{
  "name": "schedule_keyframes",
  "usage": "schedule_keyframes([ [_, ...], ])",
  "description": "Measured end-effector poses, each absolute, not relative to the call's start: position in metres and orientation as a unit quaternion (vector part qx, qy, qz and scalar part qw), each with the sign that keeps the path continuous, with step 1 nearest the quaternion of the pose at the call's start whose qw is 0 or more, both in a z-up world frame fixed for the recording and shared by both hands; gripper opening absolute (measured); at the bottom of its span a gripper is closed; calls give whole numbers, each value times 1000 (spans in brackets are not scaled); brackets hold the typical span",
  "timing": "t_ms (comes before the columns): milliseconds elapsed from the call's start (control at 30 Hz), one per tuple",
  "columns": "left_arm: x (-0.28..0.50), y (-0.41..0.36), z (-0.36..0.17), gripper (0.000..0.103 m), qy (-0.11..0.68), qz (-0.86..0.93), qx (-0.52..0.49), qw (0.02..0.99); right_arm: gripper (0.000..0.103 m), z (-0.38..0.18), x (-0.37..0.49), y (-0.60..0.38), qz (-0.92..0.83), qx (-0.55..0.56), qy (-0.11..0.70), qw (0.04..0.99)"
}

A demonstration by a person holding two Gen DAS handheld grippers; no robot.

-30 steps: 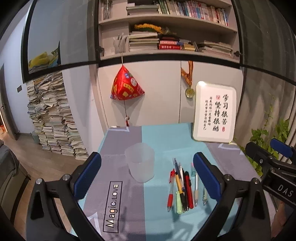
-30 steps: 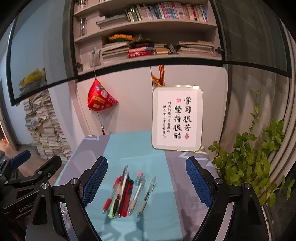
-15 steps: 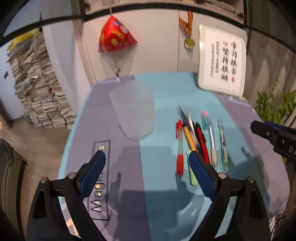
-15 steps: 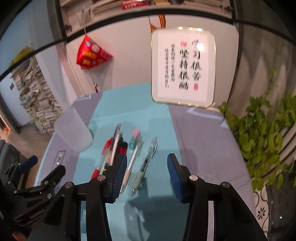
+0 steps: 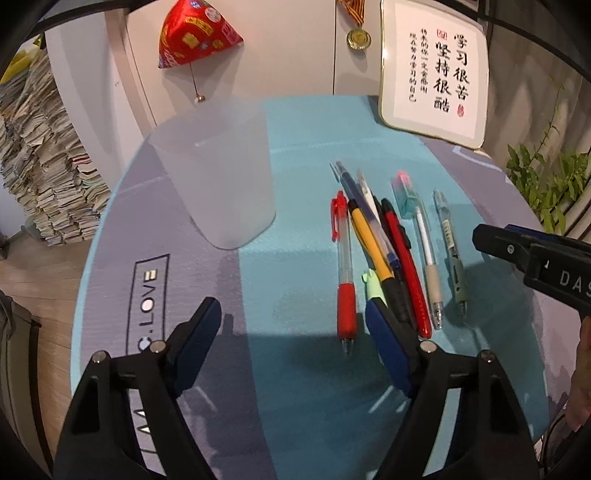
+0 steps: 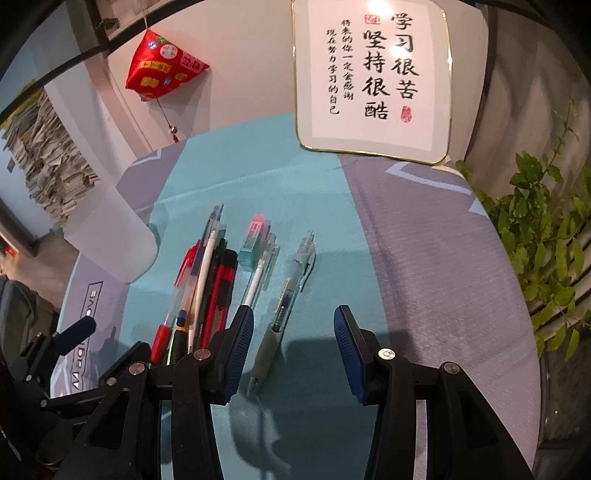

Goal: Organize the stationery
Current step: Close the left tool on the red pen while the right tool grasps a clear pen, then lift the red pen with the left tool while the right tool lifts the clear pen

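A frosted plastic cup point(image 5: 221, 177) stands upright on the teal and grey mat point(image 5: 295, 387). To its right lies a row of several pens: a red pen point(image 5: 345, 273), a yellow pen point(image 5: 369, 240), a red utility knife point(image 5: 406, 266), a white pen point(image 5: 424, 240) and a grey-green gel pen point(image 5: 450, 251). My left gripper point(image 5: 291, 317) hovers above the mat near the red pen's tip, its jaws closing with nothing pressed between them. My right gripper point(image 6: 293, 321) is open at half width, and the gel pen point(image 6: 280, 314) lies between its fingers, untouched.
A framed calligraphy board point(image 6: 373, 77) leans on the wall at the table's back right. A leafy plant point(image 6: 543, 240) stands past the right edge. A red pouch point(image 5: 195, 33) hangs on the cabinet, and stacked papers point(image 5: 40, 166) rise beyond the left edge.
Both grippers have sunk towards the table and tipped downwards, so the pens and the cup look larger. The right jaws have narrowed to about half width. The left jaws have narrowed a little.
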State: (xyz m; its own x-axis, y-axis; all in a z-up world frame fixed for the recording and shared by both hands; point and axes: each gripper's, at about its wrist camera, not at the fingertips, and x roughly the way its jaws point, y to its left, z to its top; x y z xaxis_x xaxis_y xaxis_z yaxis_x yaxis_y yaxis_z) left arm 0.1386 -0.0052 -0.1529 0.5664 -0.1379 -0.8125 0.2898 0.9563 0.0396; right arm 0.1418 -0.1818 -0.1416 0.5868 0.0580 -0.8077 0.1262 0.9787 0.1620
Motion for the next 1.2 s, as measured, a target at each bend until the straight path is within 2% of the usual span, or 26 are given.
schedule_keyframes([
  [200, 145, -10, -164, 74, 467, -124, 88, 871, 47, -152, 150, -178, -15, 100, 468, 878],
  [300, 149, -14, -169, 68, 474, -124, 90, 867, 47, -156, 152, -176, -13, 100, 472, 876],
  [633, 158, -19, -170, 63, 471, -132, 75, 869, 47, -172, 161, -171, -18, 97, 495, 863],
  [700, 159, -21, -170, 61, 468, -132, 71, 871, 42, -173, 162, -169, -24, 81, 491, 867],
  [733, 160, -21, -170, 58, 466, -132, 70, 872, 31, -173, 162, -169, -27, 77, 491, 867],
  [767, 160, -22, -170, 50, 465, -133, 69, 873, 22, -173, 162, -169, -21, 78, 490, 868],
  [800, 159, -23, -169, 44, 463, -135, 70, 873, 17, -173, 161, -169, -6, 87, 492, 866],
  [867, 157, -23, -167, 17, 464, -150, 67, 871, 15, -172, 159, -170, -1, 90, 494, 865],
  [900, 156, -23, -166, 11, 468, -159, 62, 867, 14, -172, 158, -171, 5, 91, 494, 864],
  [1200, 131, 8, -162, 9, 496, -180, 37, 849, 12, -159, 128, -177, 72, 84, 500, 859],
])
